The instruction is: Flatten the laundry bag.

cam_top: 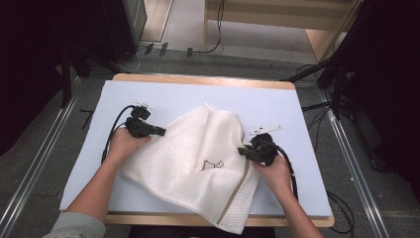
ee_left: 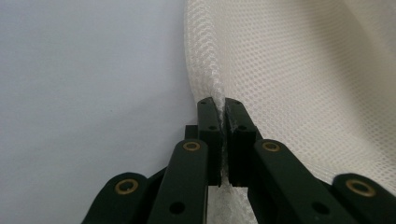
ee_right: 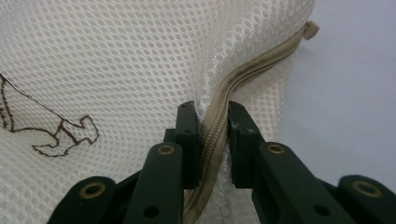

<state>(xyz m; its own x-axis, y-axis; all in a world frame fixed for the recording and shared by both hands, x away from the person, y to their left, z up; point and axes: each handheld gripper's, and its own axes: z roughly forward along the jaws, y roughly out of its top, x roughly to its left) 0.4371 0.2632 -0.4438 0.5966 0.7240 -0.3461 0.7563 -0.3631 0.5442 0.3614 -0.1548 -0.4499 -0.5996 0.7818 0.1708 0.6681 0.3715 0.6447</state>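
A white mesh laundry bag with a tan zipper lies rumpled across the pale table; its lower corner hangs over the front edge. A small brown outline drawing marks its middle. My left gripper is at the bag's left edge, and in the left gripper view the gripper is shut on a thin fold of mesh. My right gripper is at the bag's right edge. In the right gripper view the gripper pinches the zipper and the mesh beside it.
The table has a wooden rim at the back. Bare tabletop lies behind and to both sides of the bag. Black stands and cables crowd the floor at the right, and dark equipment stands at the left.
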